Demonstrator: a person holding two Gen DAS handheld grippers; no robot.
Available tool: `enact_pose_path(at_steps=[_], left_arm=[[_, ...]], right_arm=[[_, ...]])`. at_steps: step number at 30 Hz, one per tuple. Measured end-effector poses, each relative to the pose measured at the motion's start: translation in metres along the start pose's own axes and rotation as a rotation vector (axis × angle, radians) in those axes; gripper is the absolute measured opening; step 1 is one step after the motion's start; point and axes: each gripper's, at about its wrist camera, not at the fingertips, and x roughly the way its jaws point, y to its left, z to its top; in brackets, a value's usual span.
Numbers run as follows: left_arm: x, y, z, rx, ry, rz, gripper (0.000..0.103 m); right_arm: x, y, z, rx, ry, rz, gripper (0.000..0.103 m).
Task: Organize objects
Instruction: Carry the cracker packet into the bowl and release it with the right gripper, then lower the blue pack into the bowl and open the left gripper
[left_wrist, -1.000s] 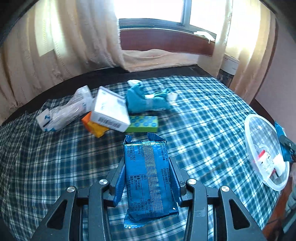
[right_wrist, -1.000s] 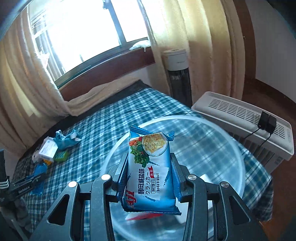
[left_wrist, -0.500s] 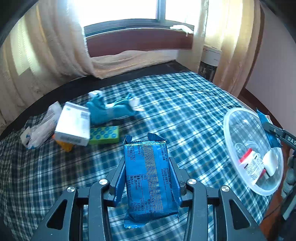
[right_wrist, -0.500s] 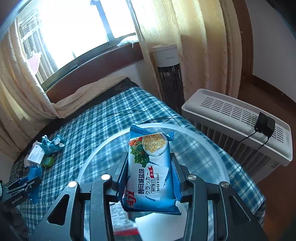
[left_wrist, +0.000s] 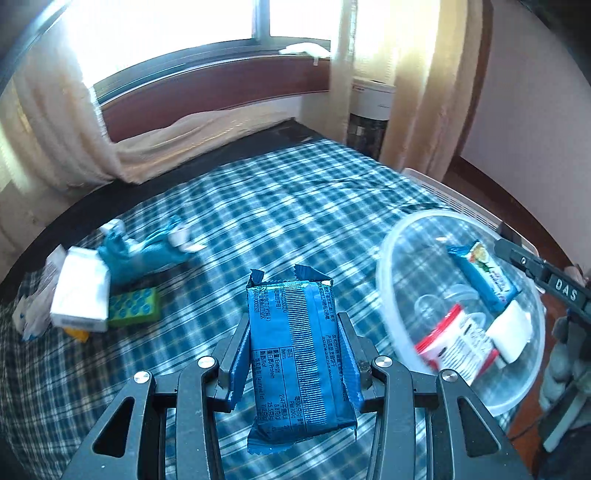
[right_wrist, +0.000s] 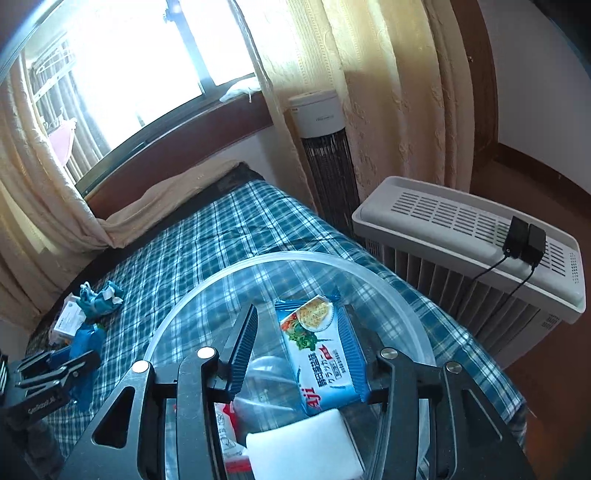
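Note:
In the left wrist view my left gripper (left_wrist: 293, 321) is shut on a dark blue snack packet (left_wrist: 299, 362), held upright above the blue checked bedcover (left_wrist: 258, 206). A clear plastic bowl (left_wrist: 384, 258) sits to its right at the bed's edge. In the right wrist view my right gripper (right_wrist: 297, 310) hangs over that bowl (right_wrist: 295, 254) with its jaws opening. A light blue cracker packet (right_wrist: 317, 350) is between them, tilted against the right finger, with the left pad clear of it. The same packet (left_wrist: 484, 277) shows inside the bowl in the left wrist view.
A red-and-white packet (left_wrist: 456, 343) and a white block (left_wrist: 511, 332) lie in the bowl. At the bed's left are a white box (left_wrist: 79, 291), a green block (left_wrist: 135, 306) and a teal cloth (left_wrist: 144, 251). A white heater (right_wrist: 469, 240) and a tower fan (right_wrist: 325, 147) stand beside the bed.
My left gripper has carried the dark blue packet to the right, nearer the bowl. My right gripper's jaws have parted, and the cracker packet has tipped over against the right finger.

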Motion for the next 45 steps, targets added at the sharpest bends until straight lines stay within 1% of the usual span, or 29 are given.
enact_pose_path(at_steps=[8, 17, 18, 20, 21, 22, 32, 35, 37, 40, 42, 45], left_arm=[[0.012, -0.04, 0.019, 0.07, -0.008, -0.072, 0.045], [0.028, -0.073, 0.032, 0.118, -0.002, -0.15, 0.046], [0.03, -0.075, 0.033, 0.118, -0.002, -0.158, 0.046], [0.032, -0.076, 0.035, 0.113, -0.002, -0.17, 0.052], [0.032, -0.076, 0.035, 0.108, -0.006, -0.17, 0.059], [0.032, -0.074, 0.035, 0.105, -0.012, -0.168, 0.063], [0.029, -0.051, 0.03, 0.067, -0.021, -0.111, 0.068], [0.026, -0.043, 0.026, 0.057, -0.029, -0.085, 0.077], [0.023, -0.038, 0.024, 0.05, -0.032, -0.067, 0.086], [0.02, -0.029, 0.021, 0.037, -0.04, -0.027, 0.088], [0.017, -0.021, 0.018, 0.023, -0.043, -0.005, 0.088], [0.013, -0.008, 0.015, 0.0, -0.047, 0.018, 0.088]], right_arm=[[-0.016, -0.001, -0.007, -0.003, -0.042, 0.008, 0.047], [-0.015, -0.006, -0.011, 0.016, -0.04, 0.014, 0.047], [-0.014, -0.006, -0.011, 0.017, -0.038, 0.016, 0.047], [-0.012, -0.005, -0.012, 0.019, -0.037, 0.017, 0.047], [-0.012, -0.005, -0.012, 0.018, -0.037, 0.017, 0.047], [-0.012, -0.004, -0.013, 0.018, -0.037, 0.018, 0.047], [-0.015, 0.002, -0.014, 0.018, -0.037, 0.023, 0.047], [-0.018, 0.006, -0.016, 0.014, -0.039, 0.027, 0.047], [-0.021, 0.009, -0.016, 0.012, -0.042, 0.03, 0.047], [-0.023, 0.016, -0.017, 0.006, -0.044, 0.037, 0.047], [-0.024, 0.021, -0.018, 0.004, -0.043, 0.044, 0.05], [-0.025, 0.031, -0.02, -0.004, -0.041, 0.057, 0.051]])
